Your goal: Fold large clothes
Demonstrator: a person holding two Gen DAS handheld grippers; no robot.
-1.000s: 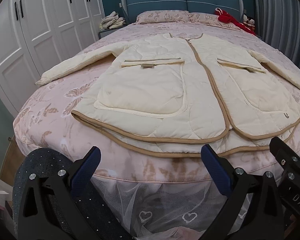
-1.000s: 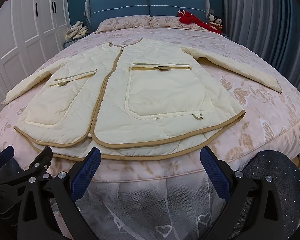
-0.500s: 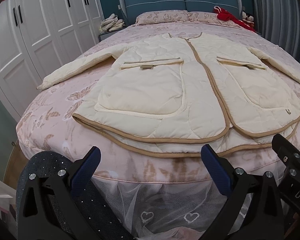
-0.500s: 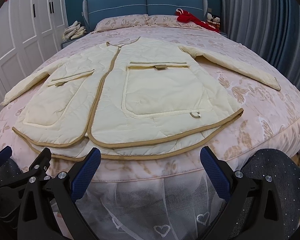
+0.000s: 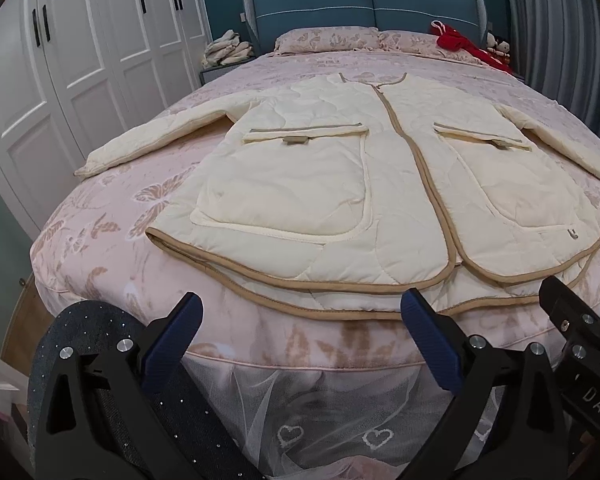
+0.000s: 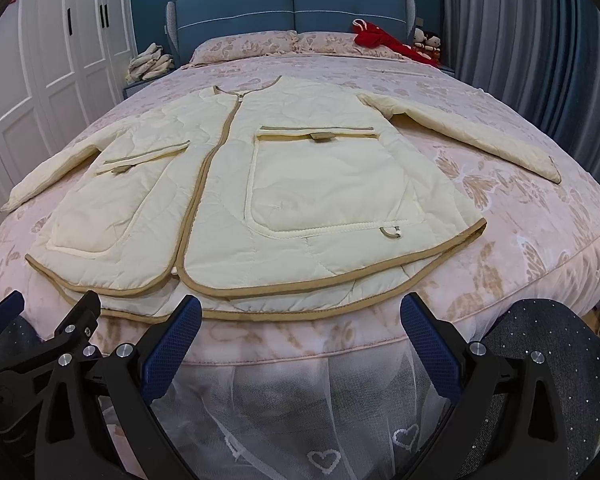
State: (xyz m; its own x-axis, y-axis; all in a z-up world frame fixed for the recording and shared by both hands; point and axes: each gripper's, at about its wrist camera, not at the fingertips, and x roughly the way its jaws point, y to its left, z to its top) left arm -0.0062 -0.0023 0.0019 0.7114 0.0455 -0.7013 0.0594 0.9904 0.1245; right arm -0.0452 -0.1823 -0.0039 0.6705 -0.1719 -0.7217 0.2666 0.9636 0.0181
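Nothing folded yet: jacket (image 5: 380, 184) spread flat, front up, sleeves out, on the bed (image 5: 112, 256); left tool (image 5: 300, 320) and right tool (image 6: 300, 320) both spread wide, empty, short of hem.

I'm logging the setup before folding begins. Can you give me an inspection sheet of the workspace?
Surface: bed with pink patterned cover, lace skirt below.
Job's things: cream quilted jacket lying flat, front up, closed, sleeves spread, hem at the near edge.
Clutter: red cloth and small dolls by the pillows; folded pile on the nightstand.
Grippers: left tongs and right tongs both open, empty, hovering short of the hem.
Cables: nothing seen.
Surroundings: white wardrobe, blue headboard, grey curtains.
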